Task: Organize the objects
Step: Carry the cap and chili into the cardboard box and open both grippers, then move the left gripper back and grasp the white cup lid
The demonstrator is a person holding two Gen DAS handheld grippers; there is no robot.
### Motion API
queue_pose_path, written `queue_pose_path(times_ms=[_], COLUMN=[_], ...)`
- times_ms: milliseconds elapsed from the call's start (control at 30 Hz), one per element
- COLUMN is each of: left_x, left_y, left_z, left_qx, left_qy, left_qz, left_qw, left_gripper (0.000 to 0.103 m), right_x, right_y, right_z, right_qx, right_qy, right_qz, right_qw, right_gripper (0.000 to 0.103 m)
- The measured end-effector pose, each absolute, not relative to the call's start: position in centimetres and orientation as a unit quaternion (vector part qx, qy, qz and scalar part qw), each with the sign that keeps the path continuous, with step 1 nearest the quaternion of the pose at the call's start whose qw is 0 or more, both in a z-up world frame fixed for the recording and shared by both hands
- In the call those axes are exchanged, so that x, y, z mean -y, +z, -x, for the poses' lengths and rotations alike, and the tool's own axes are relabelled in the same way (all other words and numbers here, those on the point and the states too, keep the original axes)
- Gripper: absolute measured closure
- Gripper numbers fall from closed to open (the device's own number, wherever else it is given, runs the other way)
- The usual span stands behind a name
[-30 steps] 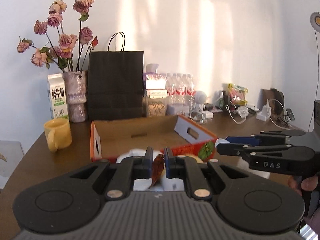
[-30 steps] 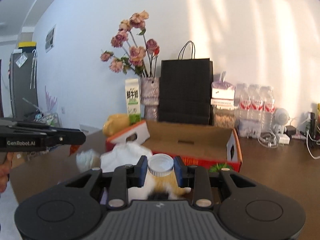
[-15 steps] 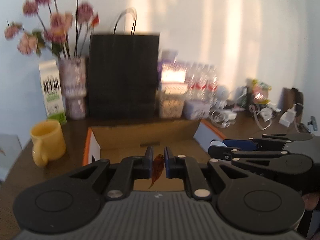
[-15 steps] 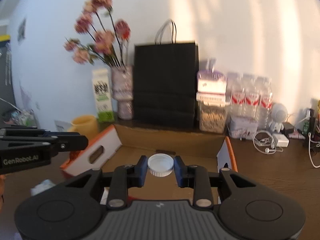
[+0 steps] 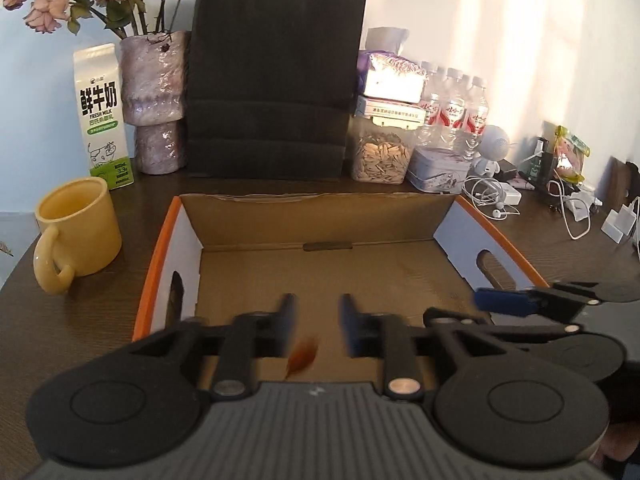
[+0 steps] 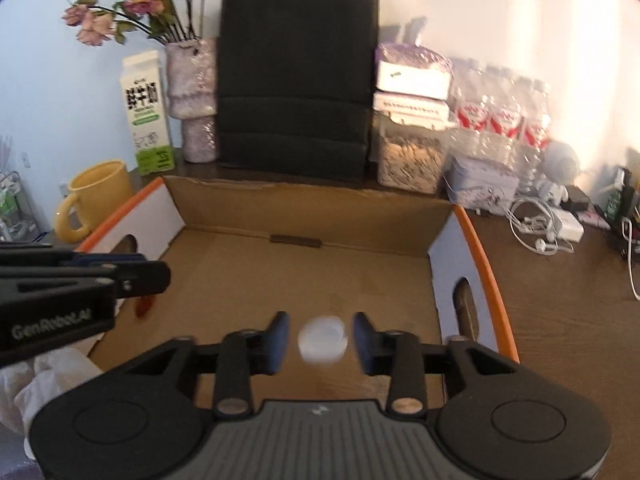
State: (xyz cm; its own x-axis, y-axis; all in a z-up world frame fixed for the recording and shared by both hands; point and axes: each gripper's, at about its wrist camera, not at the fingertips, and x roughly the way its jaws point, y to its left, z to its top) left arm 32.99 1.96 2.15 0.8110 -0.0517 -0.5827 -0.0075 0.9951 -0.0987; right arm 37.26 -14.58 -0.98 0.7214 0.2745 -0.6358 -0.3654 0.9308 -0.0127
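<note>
An open cardboard box (image 5: 320, 216) with orange-edged sides (image 6: 480, 248) fills the middle of both views. My left gripper (image 5: 316, 312) hovers over the box's near part, its jaws opening; a blurred red-brown dried leaf (image 5: 302, 356) hangs loose between them, touching neither pad. My right gripper (image 6: 322, 330) is beside it over the box, jaws also opening, with a blurred white bottle cap (image 6: 323, 340) free in the gap. The right gripper's fingers (image 5: 516, 300) show at the right of the left wrist view, and the left gripper's fingers (image 6: 132, 270) at the left of the right wrist view.
Behind the box stand a black paper bag (image 5: 272, 80), a vase of dried roses (image 5: 154, 100), a milk carton (image 5: 102, 116), a seed jar (image 5: 380, 152) and water bottles (image 5: 456, 108). A yellow mug (image 5: 76, 236) sits left; cables and chargers (image 5: 560, 208) right. Crumpled white tissue (image 6: 48, 376) lies near left.
Both grippers moved forward from the table's front to over the open box. Both sets of jaws have parted, letting go of the leaf and the white cap.
</note>
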Motion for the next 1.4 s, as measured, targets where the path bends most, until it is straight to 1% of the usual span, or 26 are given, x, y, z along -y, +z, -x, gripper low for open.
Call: queue_pose_path(times_ms=[33, 67, 100, 167, 200, 600, 900, 1133, 1400], left_x=[-2.2, -2.2, -2.2, -2.3, -2.4, -2.2, -3.3, -3.8, -3.6], left_y=[2.1, 2.1, 2.1, 2.1, 2.1, 3.7, 5.8, 5.2, 3.3], left_z=[-32.8, -32.6, -32.5, -32.3, -32.2, -30.1, -24.9, -20.6, -16.1], left_qx=[-0.302, -0.299, -0.294, -0.290, -0.292, -0.273, -0.231, -0.224, -0.233], left_qy=[-0.006, 0.004, 0.017, 0.028, 0.028, 0.028, 0.017, 0.009, -0.004], left_qz=[0.050, 0.049, 0.045, 0.038, 0.039, 0.038, 0.039, 0.028, 0.009], left_qw=[0.952, 0.953, 0.955, 0.956, 0.955, 0.961, 0.972, 0.974, 0.972], left_gripper=[0.018, 0.008, 0.000, 0.000, 0.000, 0.000, 0.000, 0.000, 0.000], right_x=[14.7, 14.9, 15.0, 15.3, 15.4, 16.4, 19.1, 21.3, 22.9], right_y=[-1.0, -1.0, -0.9, -0.8, -0.8, 0.3, 3.2, 3.9, 2.7], right_z=[-37.2, -37.1, -36.9, -36.8, -36.8, -35.3, -30.2, -25.2, -20.7], right_qx=[-0.330, -0.329, -0.327, -0.323, -0.323, -0.314, -0.255, -0.228, -0.230], right_qy=[0.172, 0.171, 0.170, 0.166, 0.165, 0.175, 0.194, 0.207, 0.217], right_qz=[0.069, 0.070, 0.070, 0.069, 0.068, 0.057, 0.074, 0.081, 0.086], right_qw=[0.925, 0.926, 0.927, 0.929, 0.930, 0.931, 0.944, 0.948, 0.945], right_gripper=[0.047, 0.032, 0.017, 0.005, 0.001, 0.000, 0.000, 0.000, 0.000])
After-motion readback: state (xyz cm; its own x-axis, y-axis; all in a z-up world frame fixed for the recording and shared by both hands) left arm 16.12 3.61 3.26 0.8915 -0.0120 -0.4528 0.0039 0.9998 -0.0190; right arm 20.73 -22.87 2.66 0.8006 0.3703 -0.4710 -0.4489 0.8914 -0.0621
